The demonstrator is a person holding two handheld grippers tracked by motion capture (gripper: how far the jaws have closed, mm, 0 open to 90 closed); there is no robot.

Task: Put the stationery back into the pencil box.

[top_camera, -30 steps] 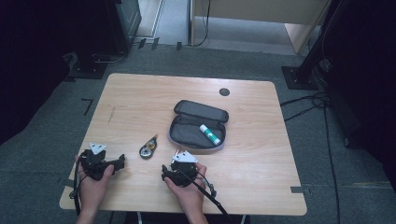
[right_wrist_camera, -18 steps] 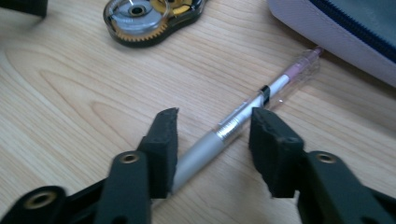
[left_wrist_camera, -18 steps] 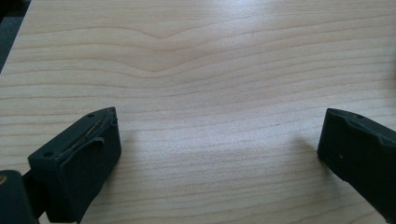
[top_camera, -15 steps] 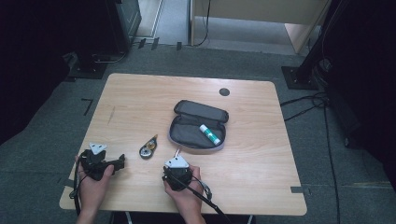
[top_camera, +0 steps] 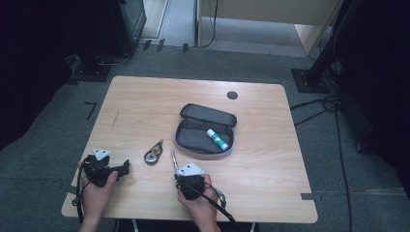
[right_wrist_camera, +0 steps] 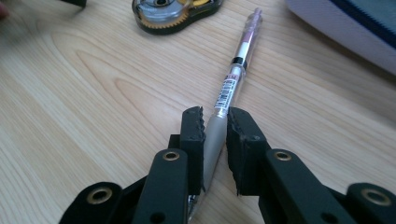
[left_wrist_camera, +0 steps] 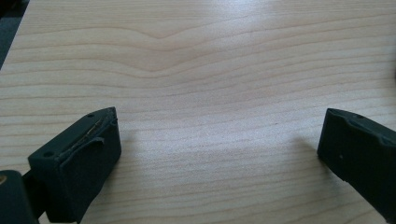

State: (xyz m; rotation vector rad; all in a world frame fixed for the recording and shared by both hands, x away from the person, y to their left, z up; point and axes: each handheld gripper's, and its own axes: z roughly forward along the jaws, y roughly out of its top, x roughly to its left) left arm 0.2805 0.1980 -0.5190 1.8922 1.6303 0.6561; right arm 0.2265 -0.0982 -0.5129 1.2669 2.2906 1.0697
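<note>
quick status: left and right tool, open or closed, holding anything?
Left tool: open, holding nothing, over bare table.
Right tool: closed on the pen.

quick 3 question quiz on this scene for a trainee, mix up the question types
1. True or false: the right tongs are shut on the pen.
2. What lies inside the open pencil case? A) scissors B) a glue stick C) a ruler
3. Fill in: the left tongs are ____, with bare table between the jaws.

Key
1. True; the jaws pinch the pen's grey grip end.
2. B; the glue stick lies in the case.
3. Open.
</note>
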